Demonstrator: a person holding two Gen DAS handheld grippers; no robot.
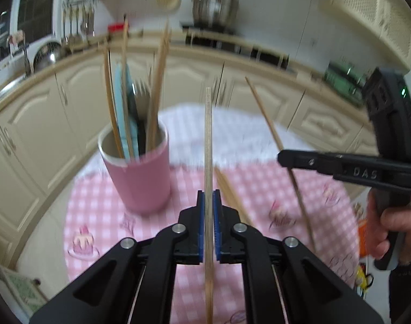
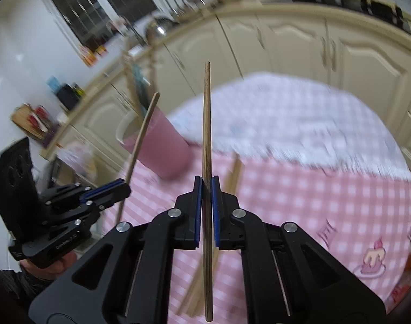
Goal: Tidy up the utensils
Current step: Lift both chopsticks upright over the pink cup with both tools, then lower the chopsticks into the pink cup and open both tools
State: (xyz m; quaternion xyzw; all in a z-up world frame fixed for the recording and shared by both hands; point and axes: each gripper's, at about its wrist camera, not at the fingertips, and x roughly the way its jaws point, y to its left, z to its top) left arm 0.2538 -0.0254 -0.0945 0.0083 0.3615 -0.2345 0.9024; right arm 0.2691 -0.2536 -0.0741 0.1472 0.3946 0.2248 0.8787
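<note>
My left gripper [image 1: 208, 197] is shut on a pale wooden chopstick [image 1: 208, 140] that stands upright between its blue pads, above the table. My right gripper [image 2: 206, 186] is shut on a darker wooden chopstick [image 2: 206, 113], also upright. Each gripper shows in the other's view: the right one [image 1: 282, 159] with its chopstick [image 1: 270, 124], the left one [image 2: 124, 186] with its chopstick [image 2: 143, 132]. A pink cup [image 1: 140, 172] stands left of the left gripper and holds several chopsticks and a blue utensil [image 1: 124, 108]. It also shows in the right wrist view [image 2: 162, 148].
More wooden chopsticks [image 1: 229, 189] lie on the pink checked tablecloth [image 1: 103, 210] below the grippers; they also show in the right wrist view [image 2: 233, 178]. Cream kitchen cabinets [image 1: 78, 102] and a counter with a sink and a metal bowl [image 1: 47, 54] run behind the table.
</note>
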